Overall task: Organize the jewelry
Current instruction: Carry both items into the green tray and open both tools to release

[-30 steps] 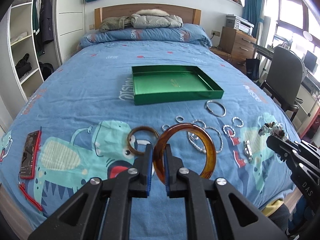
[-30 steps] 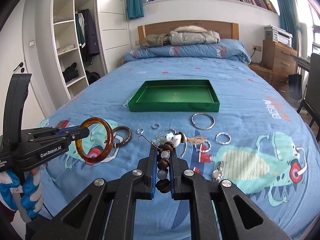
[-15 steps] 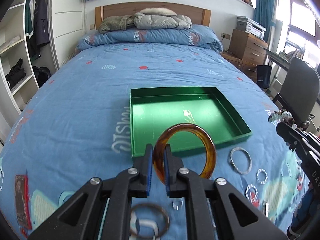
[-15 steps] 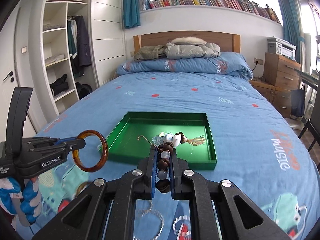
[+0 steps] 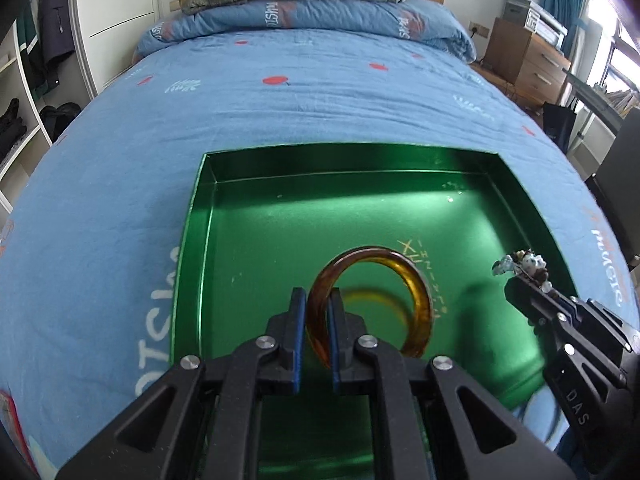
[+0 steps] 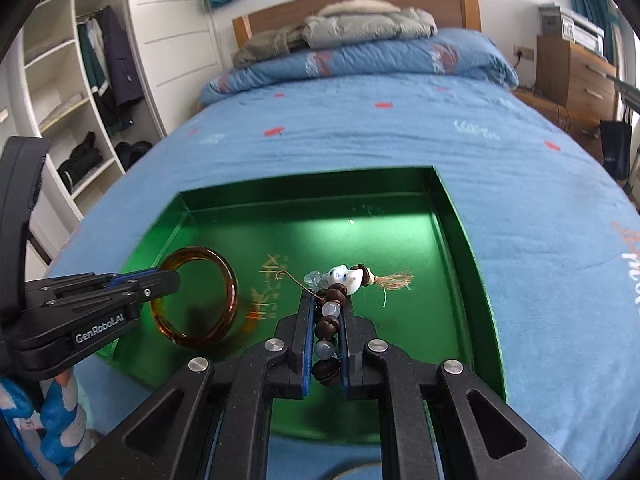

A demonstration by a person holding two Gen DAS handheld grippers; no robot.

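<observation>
My left gripper [image 5: 317, 300] is shut on an amber bangle [image 5: 416, 284], which hangs upright just above the floor of the green tray [image 5: 256, 240] near its front middle. The same bangle [image 6: 224, 276] shows at the left of the right wrist view, held by the left gripper [image 6: 168, 278]. My right gripper [image 6: 327, 300] is shut on a beaded bracelet [image 6: 328, 314] of dark and pale beads with a white charm [image 6: 344, 274] and a tassel. It hovers over the tray's [image 6: 460, 216] middle. From the left wrist view the right gripper [image 5: 516, 280] comes in at the right with the beaded bracelet [image 5: 524, 262].
The tray lies on a bed with a blue printed cover [image 5: 320, 92]; folded bedding [image 6: 352, 24] lies at the headboard. Open shelves [image 6: 60, 92] stand to the left, a wooden dresser [image 6: 576, 68] to the right. A silver ring's edge [image 6: 352, 472] shows below the tray.
Both grippers moved forward and down from over the loose jewellery to over the green tray, each still holding its piece. The loose rings have dropped out of view.
</observation>
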